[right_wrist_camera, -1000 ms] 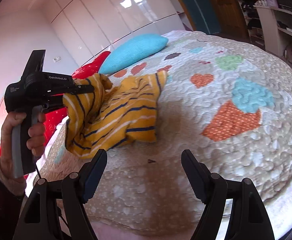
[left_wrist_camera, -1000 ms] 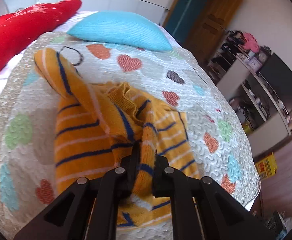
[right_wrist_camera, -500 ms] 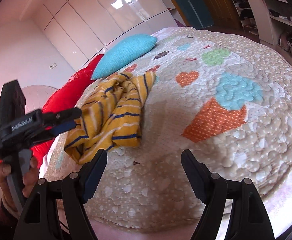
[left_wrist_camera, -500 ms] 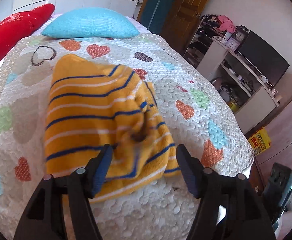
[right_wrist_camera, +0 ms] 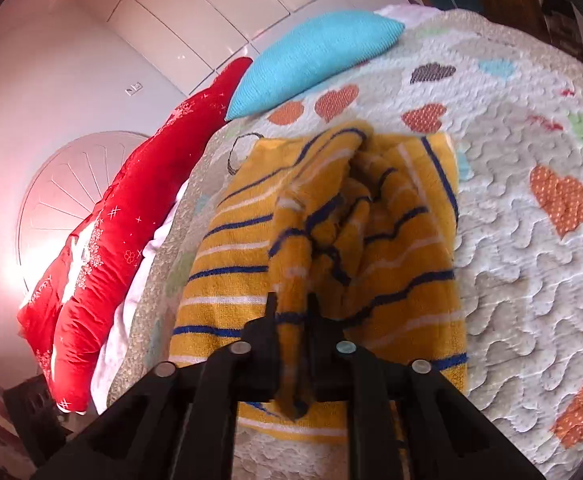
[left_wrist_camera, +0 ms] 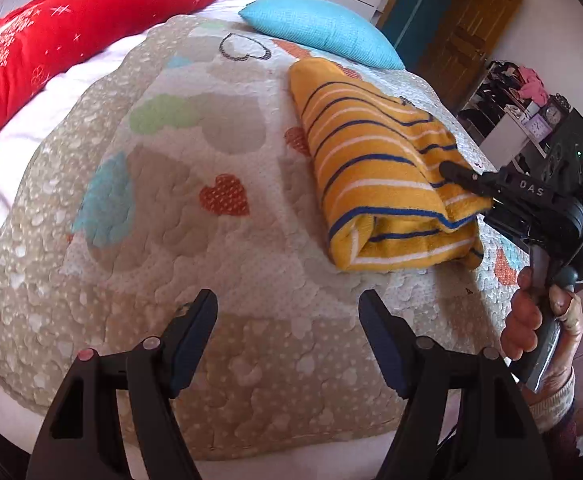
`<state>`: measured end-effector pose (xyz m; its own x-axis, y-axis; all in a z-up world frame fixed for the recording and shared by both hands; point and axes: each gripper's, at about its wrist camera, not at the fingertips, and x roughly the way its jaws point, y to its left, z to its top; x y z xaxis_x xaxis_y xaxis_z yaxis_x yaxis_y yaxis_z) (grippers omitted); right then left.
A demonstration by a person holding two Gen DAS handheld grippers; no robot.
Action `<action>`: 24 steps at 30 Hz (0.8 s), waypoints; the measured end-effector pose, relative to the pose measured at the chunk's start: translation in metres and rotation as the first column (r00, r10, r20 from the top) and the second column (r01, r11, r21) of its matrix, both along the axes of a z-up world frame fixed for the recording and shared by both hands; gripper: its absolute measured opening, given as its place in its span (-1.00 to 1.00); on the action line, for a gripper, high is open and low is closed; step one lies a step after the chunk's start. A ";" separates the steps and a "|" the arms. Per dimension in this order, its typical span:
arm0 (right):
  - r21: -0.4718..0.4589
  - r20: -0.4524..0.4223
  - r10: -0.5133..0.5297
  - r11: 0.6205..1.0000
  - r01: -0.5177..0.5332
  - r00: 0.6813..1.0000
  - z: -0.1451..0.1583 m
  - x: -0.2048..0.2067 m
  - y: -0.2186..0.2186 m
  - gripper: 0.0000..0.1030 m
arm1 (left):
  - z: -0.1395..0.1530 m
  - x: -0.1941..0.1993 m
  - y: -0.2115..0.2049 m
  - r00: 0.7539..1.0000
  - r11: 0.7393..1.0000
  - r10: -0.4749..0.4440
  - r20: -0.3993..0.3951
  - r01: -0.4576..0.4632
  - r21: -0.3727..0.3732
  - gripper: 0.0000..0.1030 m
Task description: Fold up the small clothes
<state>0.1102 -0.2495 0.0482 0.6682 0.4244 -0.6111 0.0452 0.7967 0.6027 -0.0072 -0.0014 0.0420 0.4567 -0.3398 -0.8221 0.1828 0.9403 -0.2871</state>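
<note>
A yellow garment (left_wrist_camera: 375, 168) with blue and white stripes lies folded over on the heart-patterned bedspread (left_wrist_camera: 211, 160). My left gripper (left_wrist_camera: 287, 300) is open over bare quilt, short of the garment and to its left, with nothing between its fingers. In the right wrist view my right gripper (right_wrist_camera: 291, 300) has its jaws closing on a raised fold of the garment (right_wrist_camera: 331, 240), and the fabric is pinched between the pads. The left wrist view shows that right gripper (left_wrist_camera: 463, 176) reaching in from the right, with a hand (left_wrist_camera: 531, 320) on its handle.
A blue pillow (left_wrist_camera: 319, 28) and a long red pillow (left_wrist_camera: 51, 40) lie at the head of the bed. White sheet shows past the quilt's left edge. Shelves with clutter (left_wrist_camera: 531, 120) and a wooden door stand beyond the bed on the right.
My left gripper let go of the garment, opened and drew back toward the bed's near edge. The garment dropped flat. My right gripper moved in and closed on a fold.
</note>
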 end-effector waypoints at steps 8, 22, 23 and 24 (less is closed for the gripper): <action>0.046 0.051 -0.101 0.994 0.099 0.994 0.002 -0.066 -0.043 -0.98 | -0.006 -0.004 0.016 0.999 0.999 0.042 -0.015 -0.042 -0.013 0.40; -0.006 0.106 -0.066 0.998 0.067 0.992 0.032 -0.029 -0.042 0.04 | -0.016 -0.012 -0.004 0.998 0.999 0.041 -0.050 -0.042 -0.023 0.40; -0.031 0.082 -0.046 0.998 0.048 0.996 0.028 -0.014 -0.034 0.04 | -0.017 -0.013 -0.005 0.998 0.999 0.040 -0.050 -0.042 -0.024 0.40; -0.040 0.050 -0.023 0.999 0.025 0.998 0.021 0.001 -0.026 0.02 | -0.016 -0.015 -0.005 0.998 0.999 0.039 -0.052 -0.040 -0.022 0.40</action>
